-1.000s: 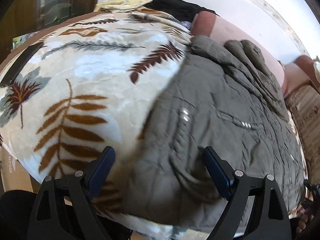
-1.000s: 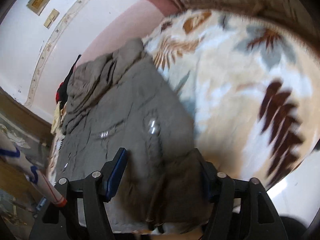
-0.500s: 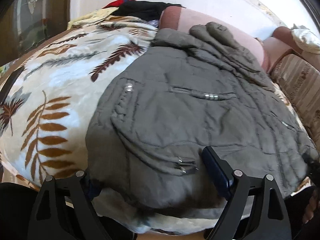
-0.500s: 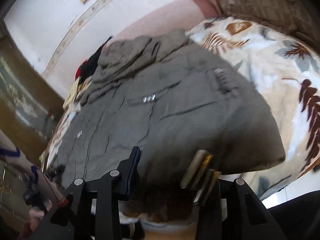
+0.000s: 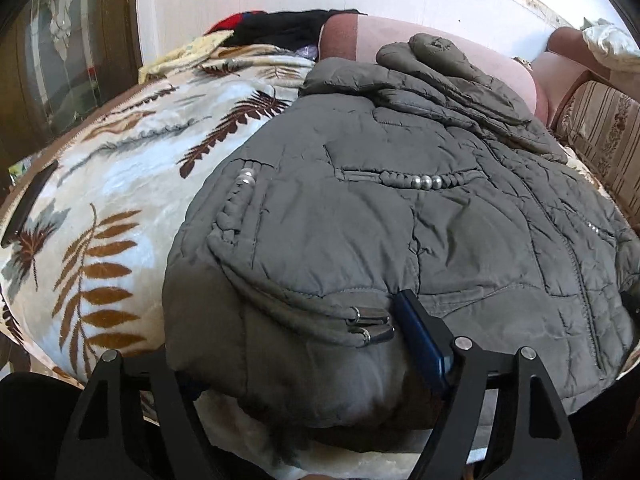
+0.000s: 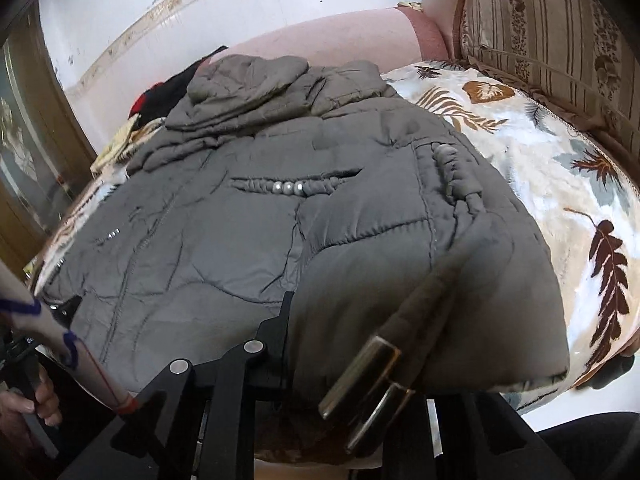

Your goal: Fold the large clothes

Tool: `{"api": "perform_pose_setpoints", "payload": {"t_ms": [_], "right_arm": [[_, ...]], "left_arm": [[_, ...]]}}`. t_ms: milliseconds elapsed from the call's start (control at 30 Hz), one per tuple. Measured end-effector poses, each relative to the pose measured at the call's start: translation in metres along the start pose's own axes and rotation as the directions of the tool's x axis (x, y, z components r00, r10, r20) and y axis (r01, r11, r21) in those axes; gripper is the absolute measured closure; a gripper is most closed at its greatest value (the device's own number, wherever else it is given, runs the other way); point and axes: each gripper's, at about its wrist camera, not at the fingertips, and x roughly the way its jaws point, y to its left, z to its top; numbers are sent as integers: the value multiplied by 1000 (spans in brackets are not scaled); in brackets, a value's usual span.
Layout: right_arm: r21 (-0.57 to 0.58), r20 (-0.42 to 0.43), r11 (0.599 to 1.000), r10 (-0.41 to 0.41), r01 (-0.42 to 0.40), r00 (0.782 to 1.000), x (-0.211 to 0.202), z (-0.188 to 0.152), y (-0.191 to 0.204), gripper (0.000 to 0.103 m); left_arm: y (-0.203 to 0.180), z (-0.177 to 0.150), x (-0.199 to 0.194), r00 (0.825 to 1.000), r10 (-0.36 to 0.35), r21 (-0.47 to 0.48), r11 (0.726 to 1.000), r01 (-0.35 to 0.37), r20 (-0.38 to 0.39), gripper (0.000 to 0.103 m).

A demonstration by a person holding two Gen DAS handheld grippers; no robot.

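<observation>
While the grey quilted padded jacket (image 5: 400, 220) lies spread on the leaf-patterned blanket (image 5: 100, 208) at the bed's near edge, left gripper (image 5: 304, 356) closes around its hem; right gripper (image 6: 360, 360) is closing on the hem, fabric bunched between.

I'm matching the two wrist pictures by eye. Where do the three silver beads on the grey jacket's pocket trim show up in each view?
Left wrist: the three silver beads sit right of centre, in the upper half, on the grey jacket.
Right wrist: the beads sit left of centre, upper half.
Shared landmark: the bunched hood at the jacket's far end.
</observation>
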Motion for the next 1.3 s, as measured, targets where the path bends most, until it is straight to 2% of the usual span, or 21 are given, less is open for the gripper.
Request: {"api": "perform_pose_setpoints", "payload": {"t_ms": [133,367,600,833,1033,1167,1233,1300], "right_arm": [[33,-23,999,25,-24,999,5,-2,-7,78],[54,-33,998,33,-32,999,7,-3,-10,70],[55,-35,998,26,-24,999,7,-2,-8,69],[70,-36,997,34,-32,999,7,-1,-11,68],[65,-35,998,30,-27,999,6,-1,-12,68],[48,6,999,24,-24,1000,-1,-1,-9,79],[37,28,999,16,-17,999,-5,-1,-7,81],[34,26,999,14,-15,1000,-4,-1,-7,81]], "left_arm": [[-1,-2,2,1000,15,-4,1000,-15,10,19],[-2,-3,3,999,30,3,1000,-30,18,18],[-1,-3,3,999,36,8,999,-37,20,14],[-2,-3,3,999,38,12,999,-39,24,15],[-8,-4,-3,998,45,57,997,-47,50,28],[-13,-4,-8,995,54,91,994,-61,78,46],[-16,-5,-12,993,58,115,991,-69,98,59],[-17,-4,-11,993,61,124,990,-74,101,60]]}}
